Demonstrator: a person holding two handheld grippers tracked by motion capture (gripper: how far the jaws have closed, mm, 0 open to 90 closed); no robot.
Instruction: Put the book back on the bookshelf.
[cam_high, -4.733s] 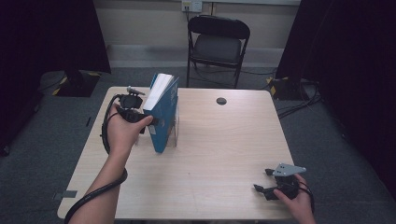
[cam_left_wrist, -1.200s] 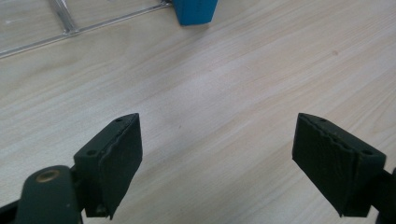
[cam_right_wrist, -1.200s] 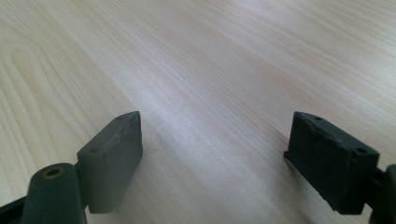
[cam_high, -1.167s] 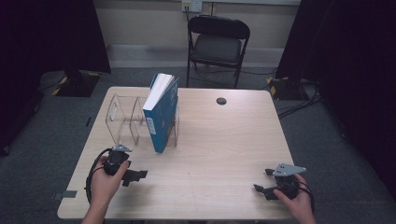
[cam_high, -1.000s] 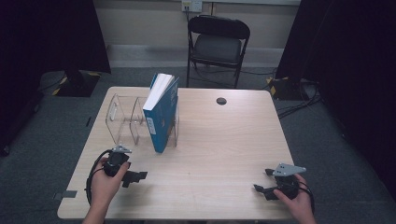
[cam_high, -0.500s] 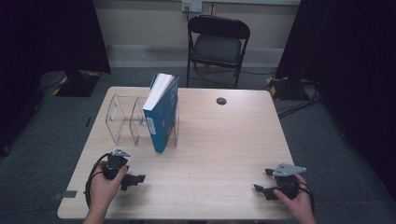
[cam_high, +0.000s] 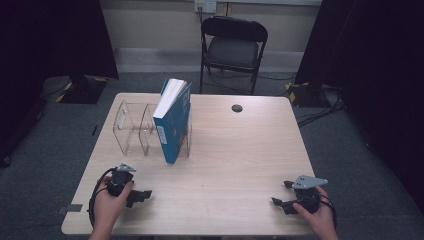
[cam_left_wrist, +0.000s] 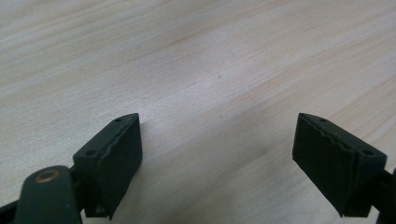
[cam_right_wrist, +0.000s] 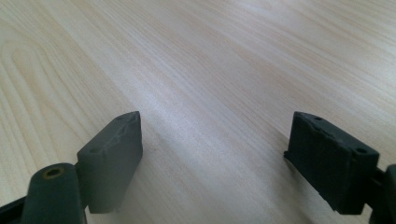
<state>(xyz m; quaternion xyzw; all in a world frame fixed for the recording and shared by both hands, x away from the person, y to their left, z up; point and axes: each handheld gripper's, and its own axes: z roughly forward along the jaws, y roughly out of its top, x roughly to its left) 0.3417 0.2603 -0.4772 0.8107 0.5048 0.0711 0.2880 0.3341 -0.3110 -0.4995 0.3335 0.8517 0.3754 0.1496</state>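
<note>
Since earlier, my left gripper (cam_high: 142, 194) left the blue book (cam_high: 172, 122) in its clear rack (cam_high: 131, 131); both grippers, right gripper (cam_high: 278, 202) included, rest spread, empty, near edge.

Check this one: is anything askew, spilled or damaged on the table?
Nothing stands out. The blue book stands on edge in the clear rack, leaning slightly. Both the left gripper and the right gripper rest open on the table, holding nothing.
</note>
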